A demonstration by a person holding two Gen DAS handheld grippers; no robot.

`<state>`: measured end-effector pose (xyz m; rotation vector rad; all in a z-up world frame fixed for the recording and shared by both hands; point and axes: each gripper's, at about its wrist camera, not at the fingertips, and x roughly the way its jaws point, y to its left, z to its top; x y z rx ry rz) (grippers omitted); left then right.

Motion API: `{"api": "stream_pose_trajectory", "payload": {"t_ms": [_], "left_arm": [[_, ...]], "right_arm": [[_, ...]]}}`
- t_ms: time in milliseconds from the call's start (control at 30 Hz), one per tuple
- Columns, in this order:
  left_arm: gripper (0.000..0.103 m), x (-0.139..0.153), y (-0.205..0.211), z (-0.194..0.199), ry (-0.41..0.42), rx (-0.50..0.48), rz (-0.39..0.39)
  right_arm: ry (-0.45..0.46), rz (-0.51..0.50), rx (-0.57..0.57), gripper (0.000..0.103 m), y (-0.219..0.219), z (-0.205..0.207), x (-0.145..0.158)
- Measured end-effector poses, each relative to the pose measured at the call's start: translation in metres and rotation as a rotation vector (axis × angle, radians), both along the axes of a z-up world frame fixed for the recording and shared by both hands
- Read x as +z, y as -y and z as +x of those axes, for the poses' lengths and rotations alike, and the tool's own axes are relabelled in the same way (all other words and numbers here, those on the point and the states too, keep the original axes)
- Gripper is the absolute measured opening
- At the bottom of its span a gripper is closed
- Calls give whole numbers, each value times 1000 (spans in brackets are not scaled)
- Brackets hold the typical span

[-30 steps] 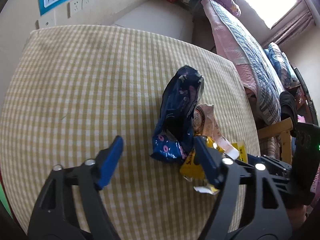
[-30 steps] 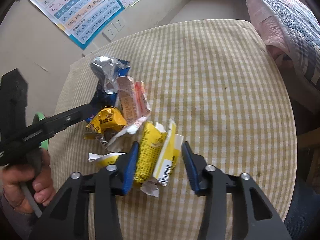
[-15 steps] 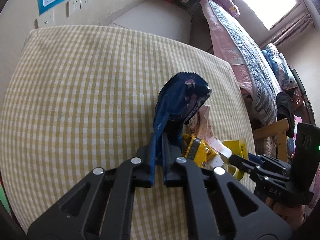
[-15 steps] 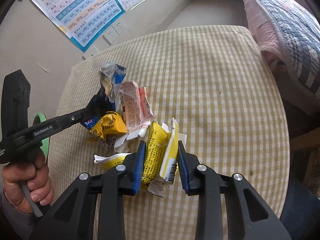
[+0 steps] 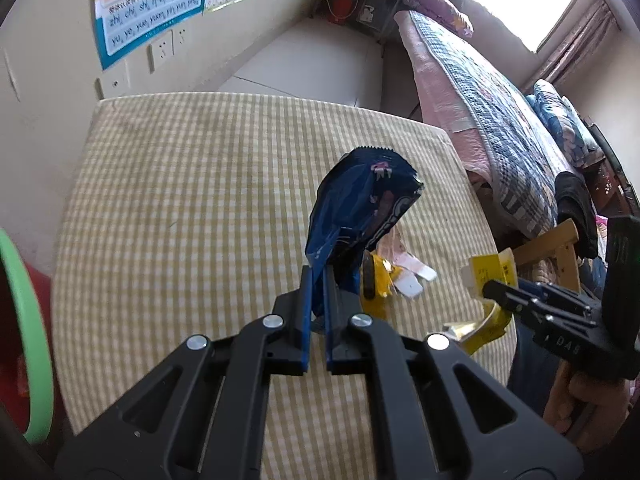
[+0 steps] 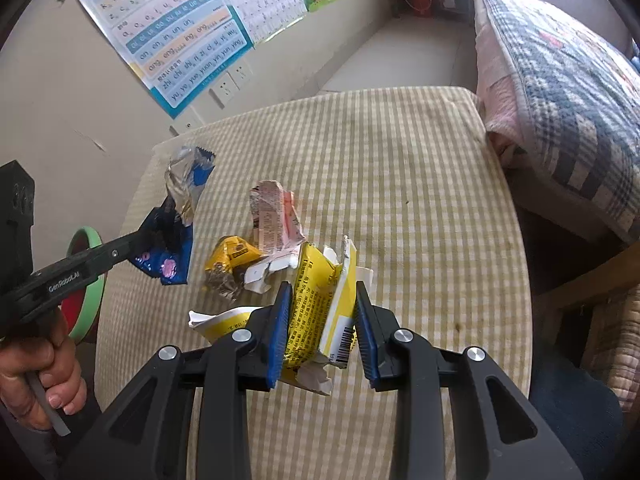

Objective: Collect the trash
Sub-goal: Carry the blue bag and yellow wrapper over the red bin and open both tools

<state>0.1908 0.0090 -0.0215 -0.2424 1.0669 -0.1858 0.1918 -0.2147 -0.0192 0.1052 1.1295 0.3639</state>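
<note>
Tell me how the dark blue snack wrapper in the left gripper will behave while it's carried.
The blue wrapper probably stays floppy: pinched at its bottom by the left gripper, its crumpled top leans sideways. It looks light, an empty bag with silvery foil lining showing. The glossy film may be slippery, so a thin pinch between the fingers could let it slide.

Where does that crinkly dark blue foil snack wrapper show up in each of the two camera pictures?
Left wrist view: the dark blue foil snack wrapper stands up at centre, pinched in the left claw.
Right wrist view: same wrapper at left, on that claw's tip.
Shared landmark: the yellow-and-white checked tablecloth.
</note>
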Motion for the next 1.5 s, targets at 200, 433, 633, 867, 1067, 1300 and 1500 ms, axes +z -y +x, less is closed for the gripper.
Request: {"api": "stream_pose_trajectory", "payload": {"t_ms": [200, 433, 633, 867, 1067, 1300, 1500], "left_arm": [[4, 16, -1, -29, 26, 18, 15], [4, 30, -10, -62, 56, 56, 16], [4, 39, -23, -84, 77, 88, 15], [4, 48, -43, -105, 101, 137, 10], [4, 51, -70, -122, 111, 197, 13], [4, 53, -110, -139, 118, 278, 22], [4, 58, -152, -156, 126, 362, 33]], "right_arm": [[44, -2, 25, 30, -7, -18, 16], [86, -28, 54, 30, -14, -43, 30], [108, -36, 85, 30, -27, -56, 39], [135, -44, 147, 30, -56, -65, 50], [150, -44, 213, 30, -93, -67, 56], [165, -34, 305, 30, -143, -68, 58], [176, -24, 384, 30, -187, -67, 59]]}}
